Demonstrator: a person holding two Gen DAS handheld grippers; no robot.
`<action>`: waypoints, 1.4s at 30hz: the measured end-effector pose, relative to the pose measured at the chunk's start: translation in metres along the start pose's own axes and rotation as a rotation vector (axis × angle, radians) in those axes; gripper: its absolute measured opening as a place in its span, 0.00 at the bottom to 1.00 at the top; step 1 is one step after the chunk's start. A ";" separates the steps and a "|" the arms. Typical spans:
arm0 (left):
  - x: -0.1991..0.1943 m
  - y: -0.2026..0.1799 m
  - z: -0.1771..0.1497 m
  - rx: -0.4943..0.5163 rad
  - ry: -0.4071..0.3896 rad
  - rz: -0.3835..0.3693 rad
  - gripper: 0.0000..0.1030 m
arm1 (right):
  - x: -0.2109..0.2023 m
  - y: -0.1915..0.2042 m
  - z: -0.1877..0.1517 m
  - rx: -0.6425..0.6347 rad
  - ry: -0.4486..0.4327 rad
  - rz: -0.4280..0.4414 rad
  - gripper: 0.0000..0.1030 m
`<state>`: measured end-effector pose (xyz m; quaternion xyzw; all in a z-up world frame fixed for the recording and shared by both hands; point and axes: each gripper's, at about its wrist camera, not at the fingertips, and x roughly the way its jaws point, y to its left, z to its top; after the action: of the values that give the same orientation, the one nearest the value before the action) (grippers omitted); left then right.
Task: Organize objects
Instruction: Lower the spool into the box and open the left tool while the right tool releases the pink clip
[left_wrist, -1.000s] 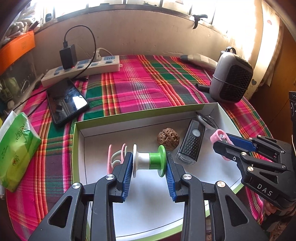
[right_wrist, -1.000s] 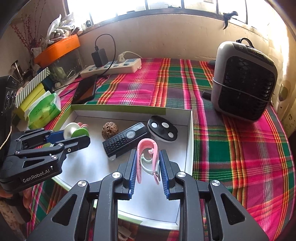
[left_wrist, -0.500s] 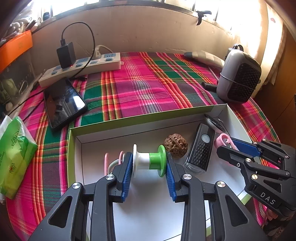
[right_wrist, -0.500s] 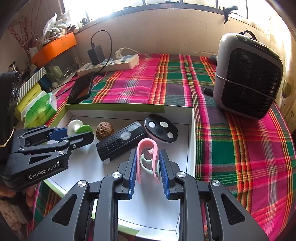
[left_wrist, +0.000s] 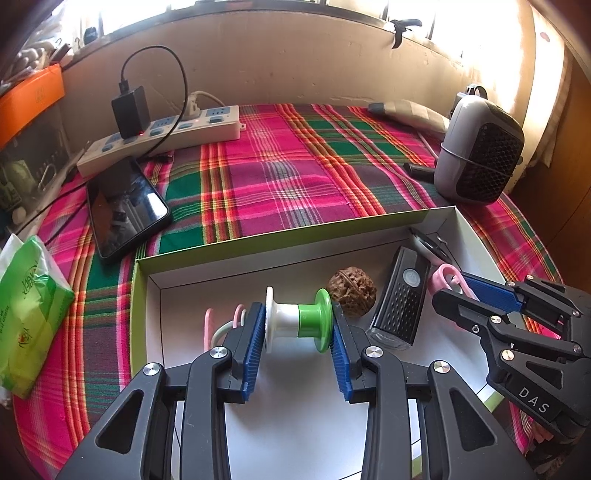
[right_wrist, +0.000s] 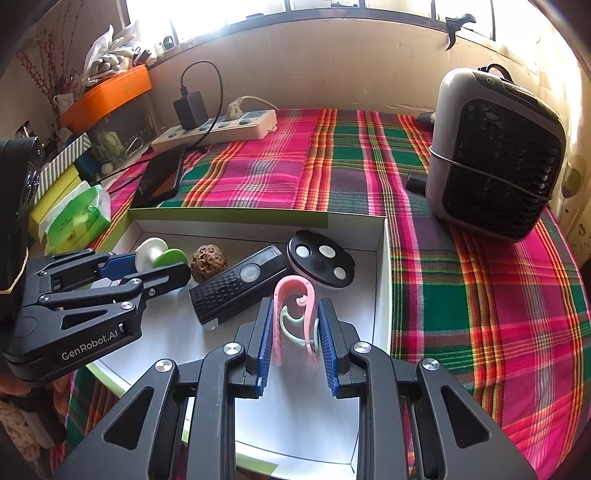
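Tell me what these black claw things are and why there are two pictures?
They are grabbing tools, and a person holds one in each hand. Each tool has a small camera looking along its two fingers, so you get one picture per tool.

In the left tool's picture, the left gripper holds a white and green spool between its blue pads. In the right tool's picture, the right gripper squeezes a pink clip.

Both hover over a shallow white box on a bright checked cloth. In the box lie a walnut, a black rectangular gadget and a round black disc. In the left picture, another pink clip shows behind the left fingers.

On the cloth you can also see a phone, a power strip, a green tissue pack and a grey fan-like box.
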<state>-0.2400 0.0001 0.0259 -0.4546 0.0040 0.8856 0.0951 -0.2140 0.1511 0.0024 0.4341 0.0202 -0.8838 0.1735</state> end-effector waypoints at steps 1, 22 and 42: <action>0.000 0.000 0.000 0.002 0.000 -0.001 0.31 | 0.000 0.000 0.000 0.000 -0.001 0.000 0.24; 0.003 0.000 0.000 -0.008 0.009 0.004 0.31 | -0.001 -0.002 -0.001 0.014 -0.014 -0.009 0.24; -0.007 0.004 -0.005 -0.034 -0.008 0.009 0.33 | -0.008 0.000 -0.002 0.021 -0.036 -0.018 0.39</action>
<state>-0.2332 -0.0055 0.0280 -0.4527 -0.0096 0.8877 0.0833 -0.2082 0.1535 0.0075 0.4196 0.0115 -0.8932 0.1612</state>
